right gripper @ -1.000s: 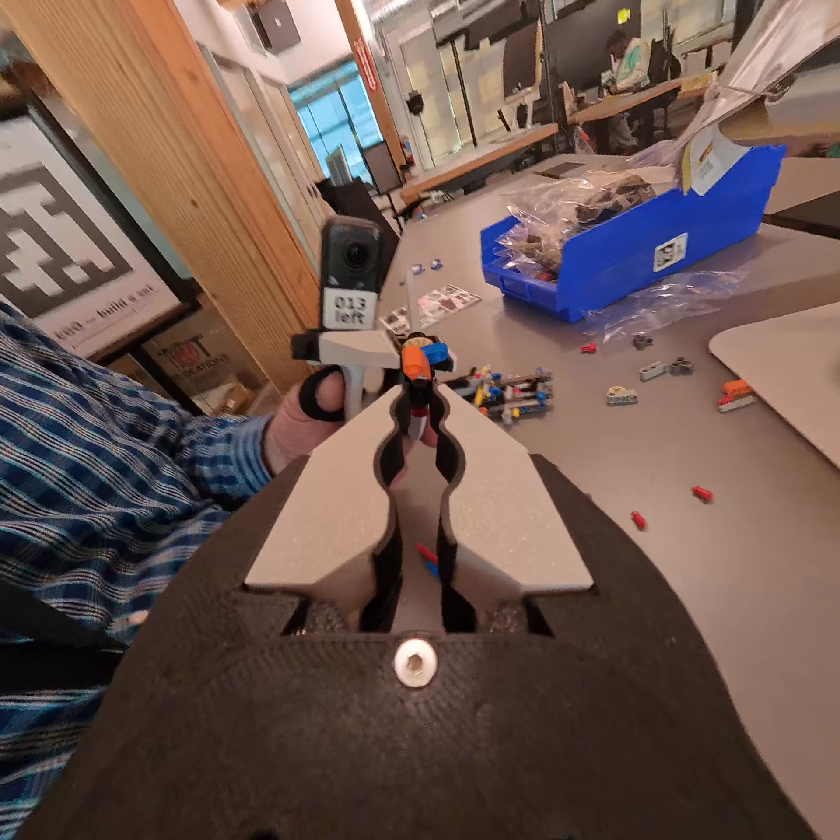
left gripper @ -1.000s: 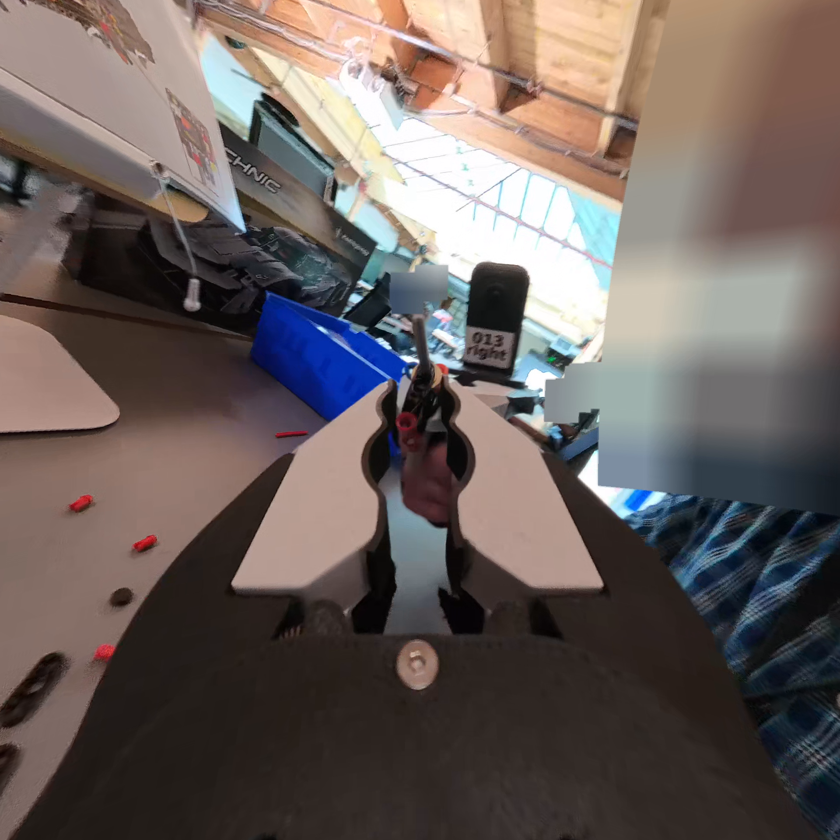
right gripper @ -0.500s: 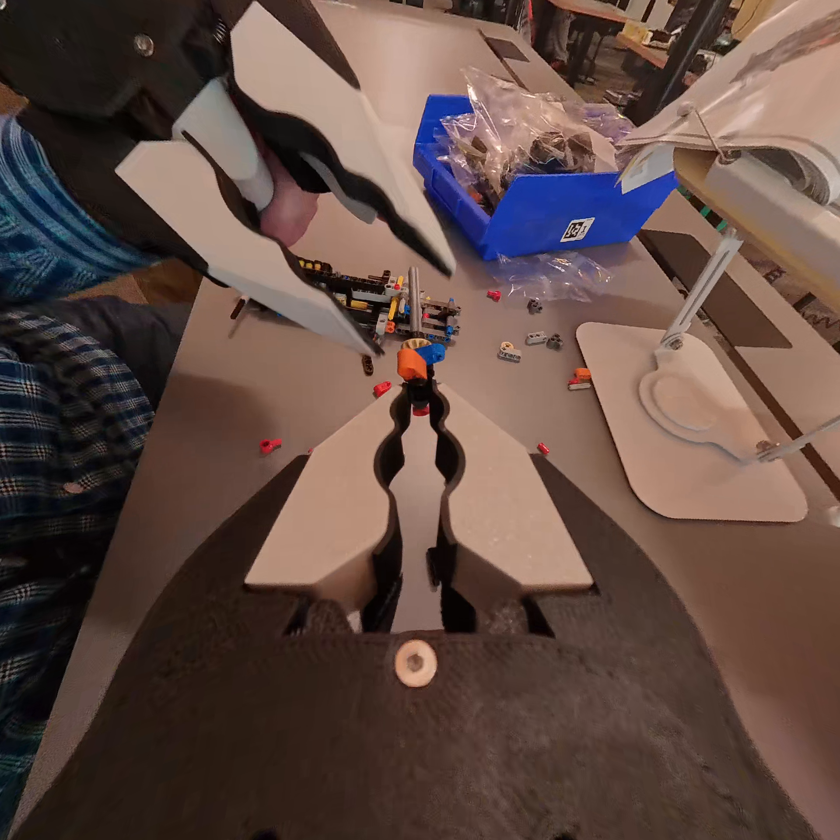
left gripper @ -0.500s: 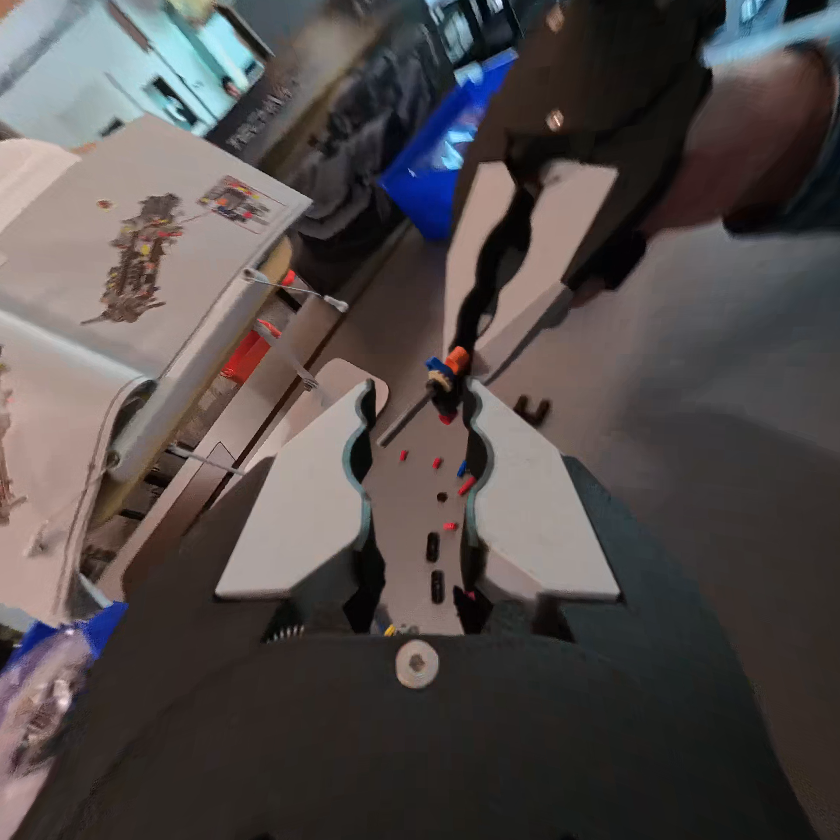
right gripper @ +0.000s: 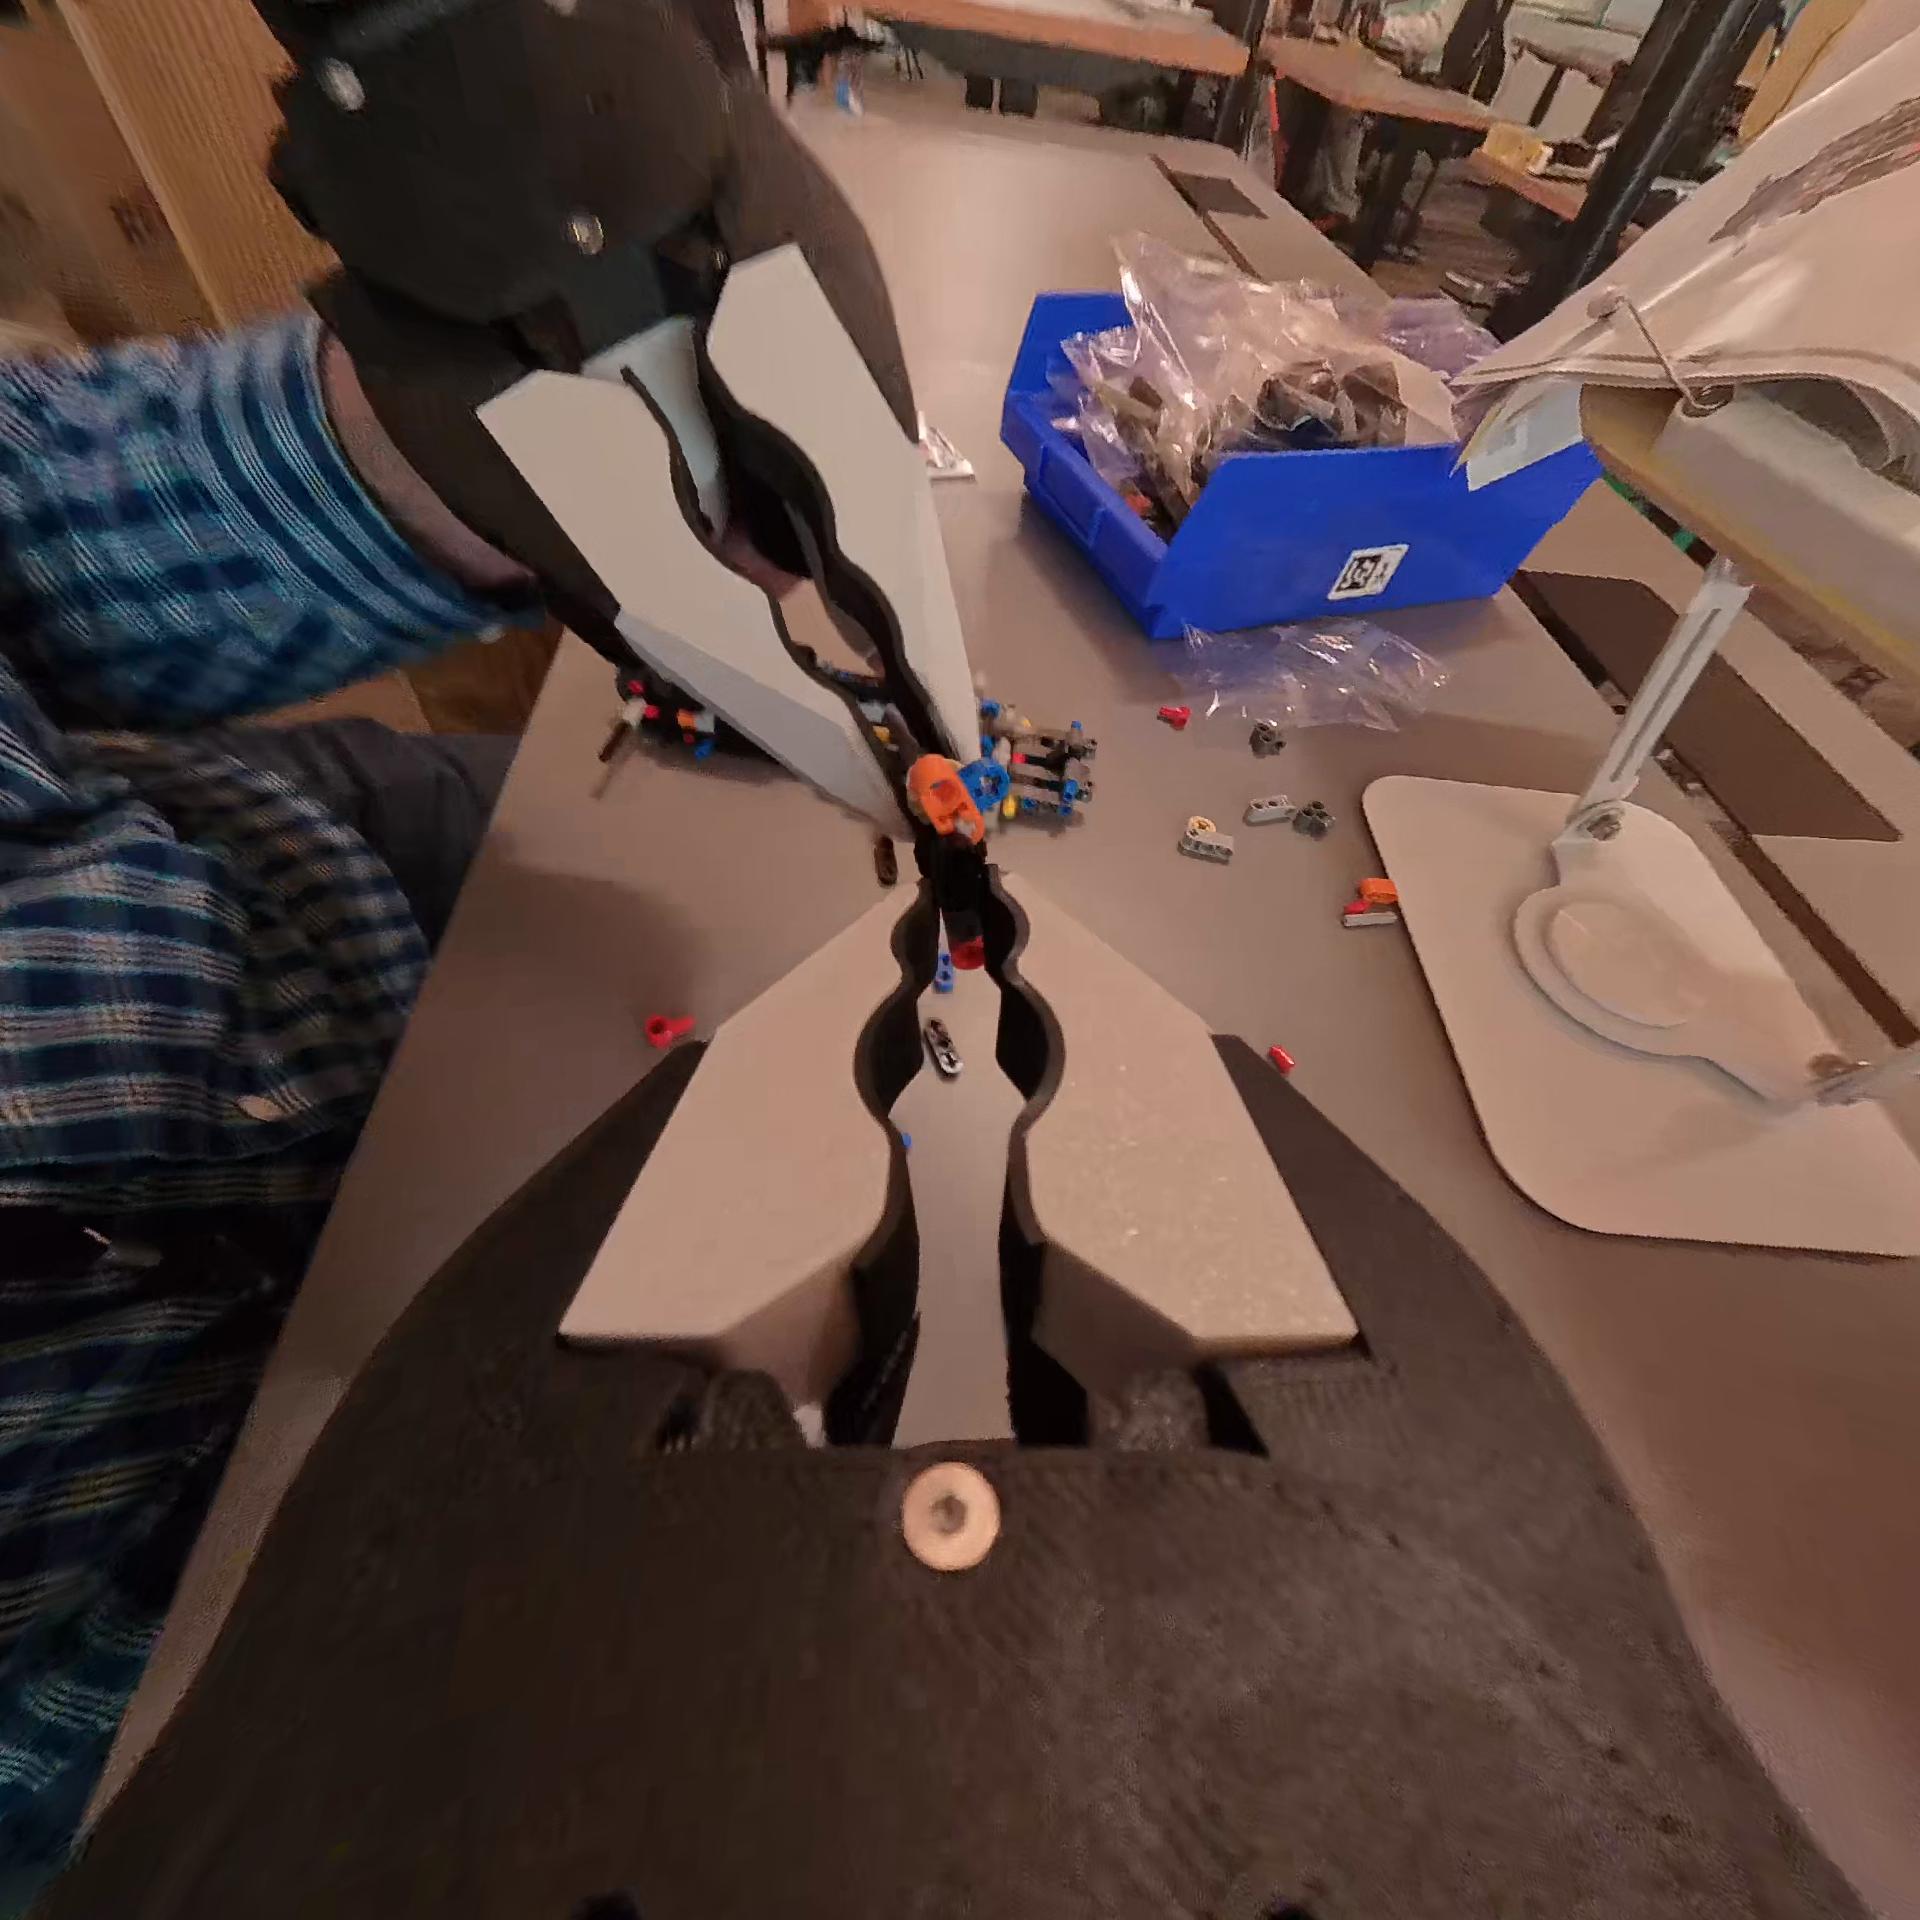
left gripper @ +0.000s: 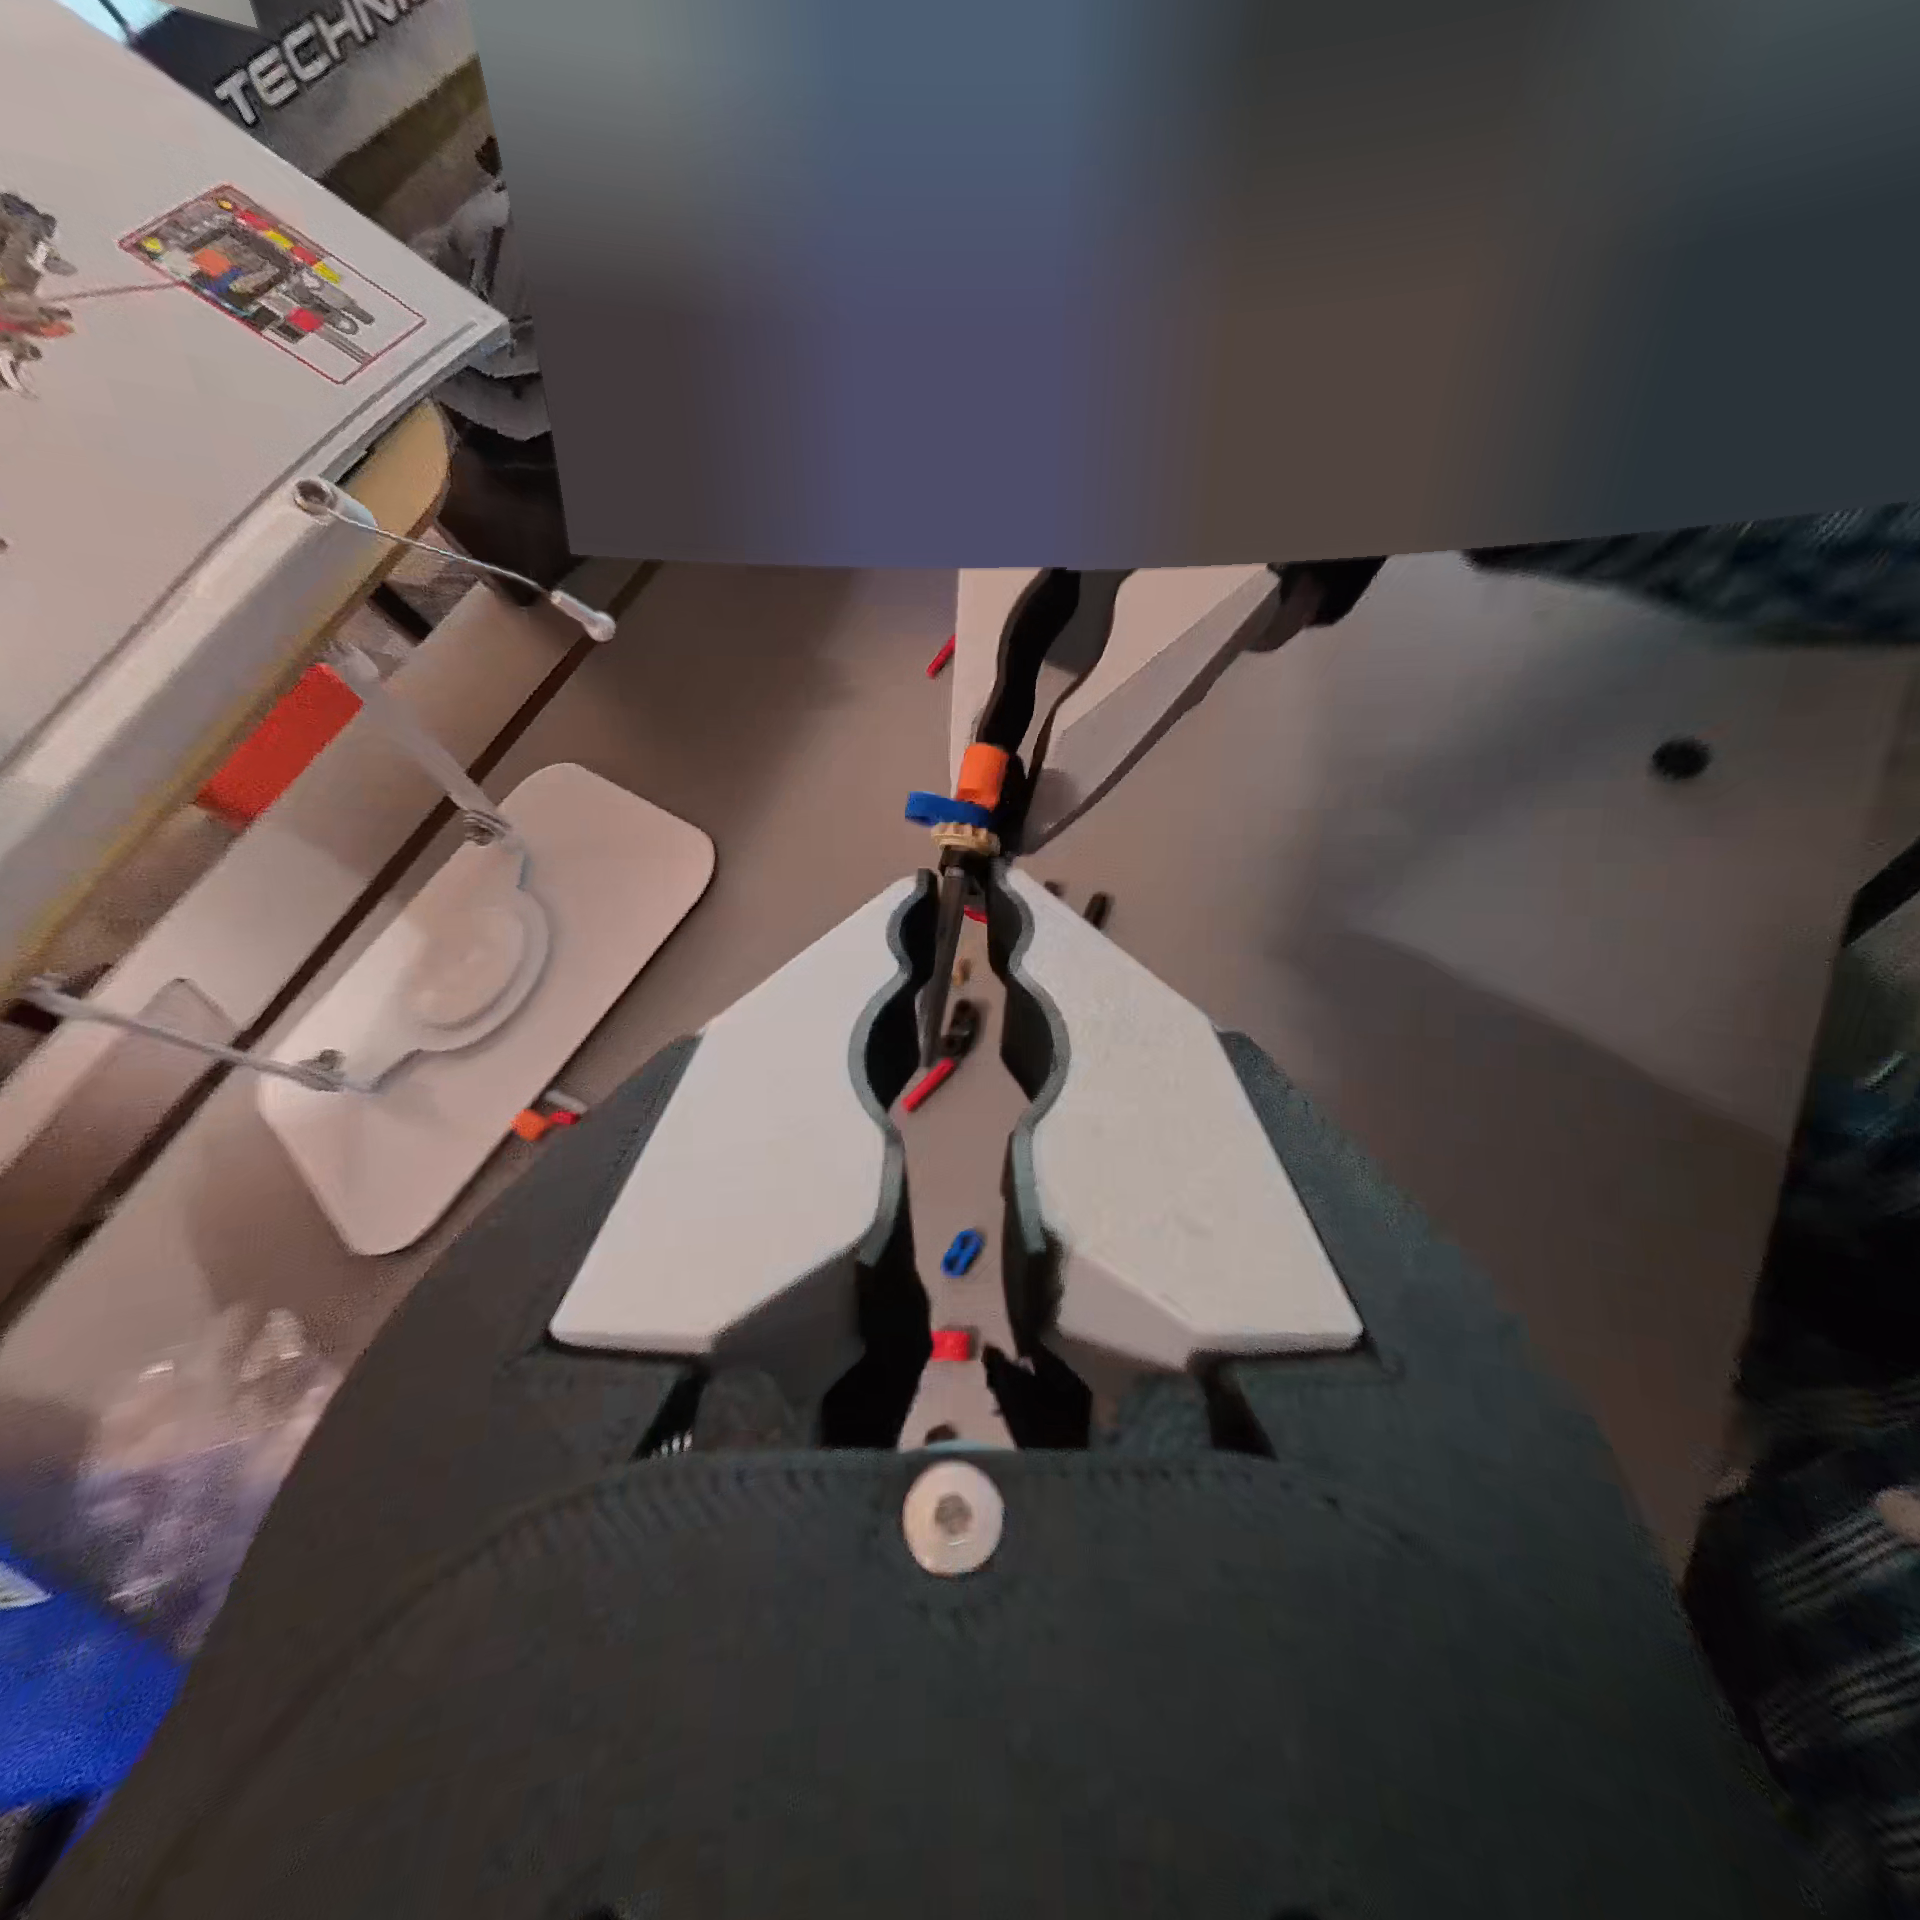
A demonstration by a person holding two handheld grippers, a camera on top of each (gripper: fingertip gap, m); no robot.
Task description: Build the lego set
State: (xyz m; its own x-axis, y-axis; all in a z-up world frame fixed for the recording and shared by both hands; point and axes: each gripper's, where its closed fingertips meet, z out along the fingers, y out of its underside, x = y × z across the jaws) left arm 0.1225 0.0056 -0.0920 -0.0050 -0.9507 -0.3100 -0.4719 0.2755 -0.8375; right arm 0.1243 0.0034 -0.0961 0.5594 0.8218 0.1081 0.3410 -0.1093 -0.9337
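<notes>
A small lego sub-assembly [right gripper: 943, 798] with an orange piece, a blue piece and a dark axle hangs in the air between both grippers above the grey table [right gripper: 1195, 987]. My right gripper [right gripper: 951, 896] is shut on its black lower end. My left gripper [left gripper: 956, 885] comes from the opposite side and is closed around the dark axle [left gripper: 940, 966]; the orange and blue pieces [left gripper: 971, 795] sit just past its tips. In the right wrist view the left gripper [right gripper: 920, 795] reaches in from the upper left. A larger partial build [right gripper: 1044, 769] lies on the table behind.
A blue bin [right gripper: 1299, 551] with plastic bags of parts stands at the back. An instruction booklet [left gripper: 156, 436] rests on a stand with a white base [right gripper: 1662, 1039]. Loose red, grey, black and blue pieces [right gripper: 1205, 836] lie scattered. A person's plaid sleeve [right gripper: 156, 540] is at the left.
Both grippers have tilted down from the room toward the table. My left gripper opened, then closed again on the axle. My right gripper has kept its hold.
</notes>
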